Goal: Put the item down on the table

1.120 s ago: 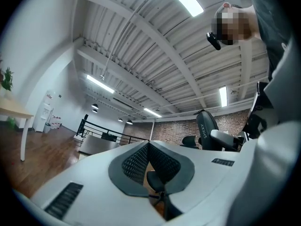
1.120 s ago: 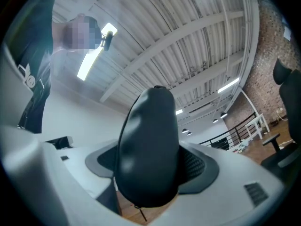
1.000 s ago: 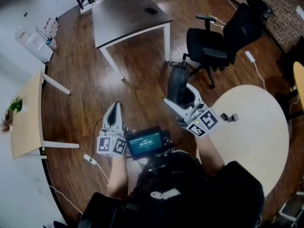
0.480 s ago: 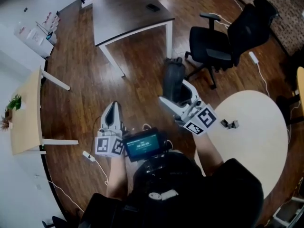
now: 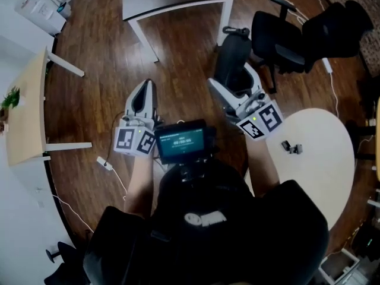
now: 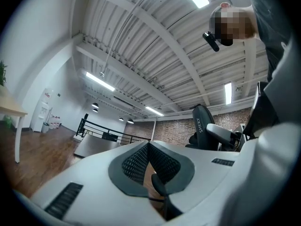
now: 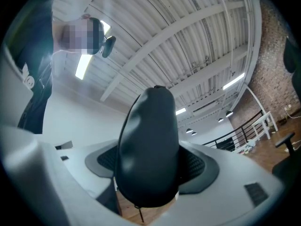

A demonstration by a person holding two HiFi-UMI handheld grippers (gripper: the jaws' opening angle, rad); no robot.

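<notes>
1. Dark item (image 5: pixel 231 61), perhaps a soft case, stands upright between the jaws of the right gripper (image 5: pixel 236 86), pinched from both sides.
2. It is held over the wood floor (image 5: pixel 178 58), beside the round table (image 5: pixel 323 171).
3. Left gripper (image 5: pixel 142 92): jaws pressed together, empty.

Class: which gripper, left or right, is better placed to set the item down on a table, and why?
Right. The right gripper is clamped on the dark grey oblong pouch, with the round cream table close beside it. The left gripper is shut, empty and farther from that table.
</notes>
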